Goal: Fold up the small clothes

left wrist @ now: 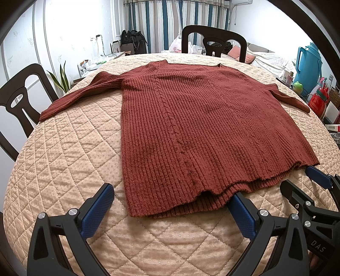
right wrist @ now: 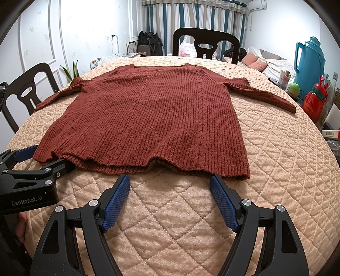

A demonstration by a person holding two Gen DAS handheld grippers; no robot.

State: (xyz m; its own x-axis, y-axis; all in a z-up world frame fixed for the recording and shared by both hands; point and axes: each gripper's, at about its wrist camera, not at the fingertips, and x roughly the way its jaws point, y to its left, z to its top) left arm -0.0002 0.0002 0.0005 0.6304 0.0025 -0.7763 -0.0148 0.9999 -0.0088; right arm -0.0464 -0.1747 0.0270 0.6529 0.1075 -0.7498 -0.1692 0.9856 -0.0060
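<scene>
Nearest in the left wrist view, the left gripper [left wrist: 172, 203] stands with its blue-padded fingers [left wrist: 96, 212] spread wide apart, holding nothing; the left-hand pad lies over the bare quilt and the tip of the right-hand pad sits at the sweater's hem, at or just under its edge. The right gripper [right wrist: 170, 186] is likewise spread apart and empty, its two pads resting low over the quilted cover just short of the hem, the right pad's tip almost touching the knit. Each gripper also shows at the edge of the other's view, both near the hem's two corners. Under them lies the table [left wrist: 63, 169], covered by a tan quilted cloth stitched in diamonds. On it the rust-red ribbed sweater [left wrist: 201, 127] is laid out flat, hem toward the grippers and neckline away, with a cable-knit line running down the body. The hem is slightly wavy and its two layers part a little near the middle. Both sleeves are stretched outward and angle down toward the table's edges, the left sleeve [left wrist: 70, 99] toward a dark chair [left wrist: 21, 99] and the right sleeve [right wrist: 265, 95] toward the clutter on that side. There a red bottle [right wrist: 314, 102] and a tall blue thermos jug [right wrist: 308, 63] stand. Beyond the neckline another dark chair [right wrist: 206, 42] faces the table, with striped curtains [right wrist: 191, 17] behind.
</scene>
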